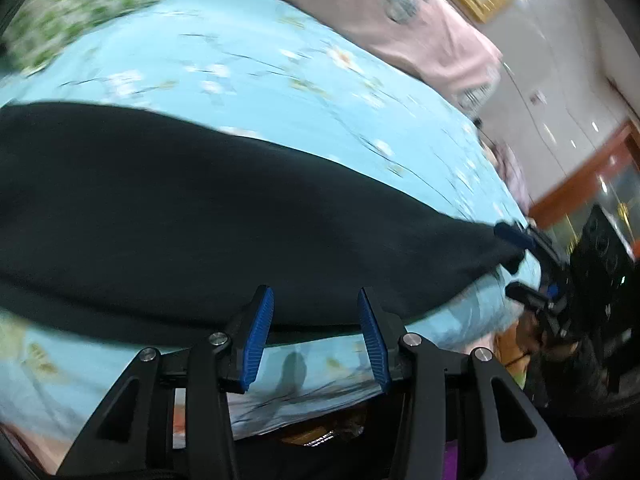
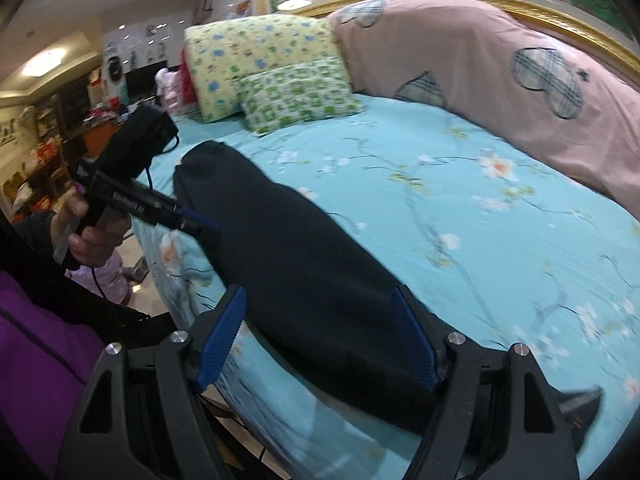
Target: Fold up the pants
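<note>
Closest to me, the right gripper (image 2: 318,334) hangs over the near end of the pants (image 2: 304,276), its blue jaws spread wide with the dark cloth lying between and under them; from its own camera I cannot tell whether a pad touches the fabric, and nothing is pinched. The left gripper (image 1: 316,336) sits at the long near edge of the pants (image 1: 168,216), jaws likewise apart and closed on nothing, the fingertips just at the cloth's border. The pants lie stretched along the near side of the bed, on the light blue flowered sheet (image 2: 460,208), as one long narrow dark strip, which I take to mean the legs are already laid one over the other; the crosswise folds that would shorten the strip look still undone, so I would put the job somewhere around the middle. A corner of dark cloth pokes out at the lower right in the right view, so that end may want tidying. Farther off stand two flowered pillows (image 2: 280,76) against a pink cover (image 2: 500,80) with plaid heart patches, and a gilded frame behind. As for writing, the left tool's body in the right view carries a white printed word, too blurred to read; the wall posters and shelf clutter beyond are equally illegible.
</note>
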`<state>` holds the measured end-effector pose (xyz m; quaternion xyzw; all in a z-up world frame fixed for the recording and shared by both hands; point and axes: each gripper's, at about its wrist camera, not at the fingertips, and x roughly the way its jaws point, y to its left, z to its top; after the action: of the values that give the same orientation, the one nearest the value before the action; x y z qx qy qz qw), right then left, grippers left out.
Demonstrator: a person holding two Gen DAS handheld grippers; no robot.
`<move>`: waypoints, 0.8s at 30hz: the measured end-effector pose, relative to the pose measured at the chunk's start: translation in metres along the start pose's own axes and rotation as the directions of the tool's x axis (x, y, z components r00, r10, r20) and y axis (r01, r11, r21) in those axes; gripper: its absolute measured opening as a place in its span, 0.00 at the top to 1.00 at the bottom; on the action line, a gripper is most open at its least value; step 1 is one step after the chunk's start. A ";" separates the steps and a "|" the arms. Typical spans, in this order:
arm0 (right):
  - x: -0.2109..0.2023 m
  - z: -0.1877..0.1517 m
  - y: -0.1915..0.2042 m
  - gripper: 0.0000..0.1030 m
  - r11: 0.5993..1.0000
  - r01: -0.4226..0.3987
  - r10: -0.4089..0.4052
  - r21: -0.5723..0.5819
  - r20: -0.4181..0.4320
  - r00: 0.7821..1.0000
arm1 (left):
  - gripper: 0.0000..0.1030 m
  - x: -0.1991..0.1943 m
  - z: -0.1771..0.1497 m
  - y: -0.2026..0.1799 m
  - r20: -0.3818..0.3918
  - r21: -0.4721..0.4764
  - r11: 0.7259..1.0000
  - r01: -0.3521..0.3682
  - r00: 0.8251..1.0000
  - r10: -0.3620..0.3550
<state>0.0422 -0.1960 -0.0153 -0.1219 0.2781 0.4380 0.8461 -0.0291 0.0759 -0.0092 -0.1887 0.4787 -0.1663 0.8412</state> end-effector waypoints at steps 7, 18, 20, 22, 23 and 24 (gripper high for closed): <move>0.040 0.011 0.020 0.27 0.999 -0.045 0.045 0.001 -0.018 0.999 | 0.57 -0.034 -0.004 0.053 0.056 -0.136 0.988 -0.071 0.995 0.079; 0.078 0.028 0.066 0.27 0.993 -0.079 0.075 -0.085 -0.043 0.996 | 0.53 -0.084 -0.011 0.132 0.128 -0.305 0.940 -0.153 0.971 0.200; 0.084 0.033 0.071 0.27 0.992 -0.087 0.083 -0.090 -0.042 0.996 | 0.51 -0.089 -0.009 0.142 0.136 -0.331 0.930 -0.161 0.967 0.216; 0.091 0.038 0.077 0.27 0.990 -0.096 0.092 -0.098 -0.045 0.995 | 0.51 -0.094 -0.006 0.157 0.145 -0.363 0.917 -0.164 0.962 0.230; 0.095 0.040 0.080 0.27 0.990 -0.101 0.097 -0.103 -0.048 0.994 | 0.51 -0.095 -0.006 0.163 0.148 -0.372 0.914 -0.163 0.961 0.232; 0.099 0.043 0.083 0.27 0.988 -0.113 0.108 -0.108 -0.055 0.993 | 0.51 -0.097 -0.004 0.169 0.153 -0.385 0.908 -0.166 0.959 0.240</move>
<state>0.0362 -0.0609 -0.0349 -0.1640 0.2804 0.4959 0.8054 -0.0632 0.2680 -0.0198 -0.3077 0.4327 0.0348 0.8467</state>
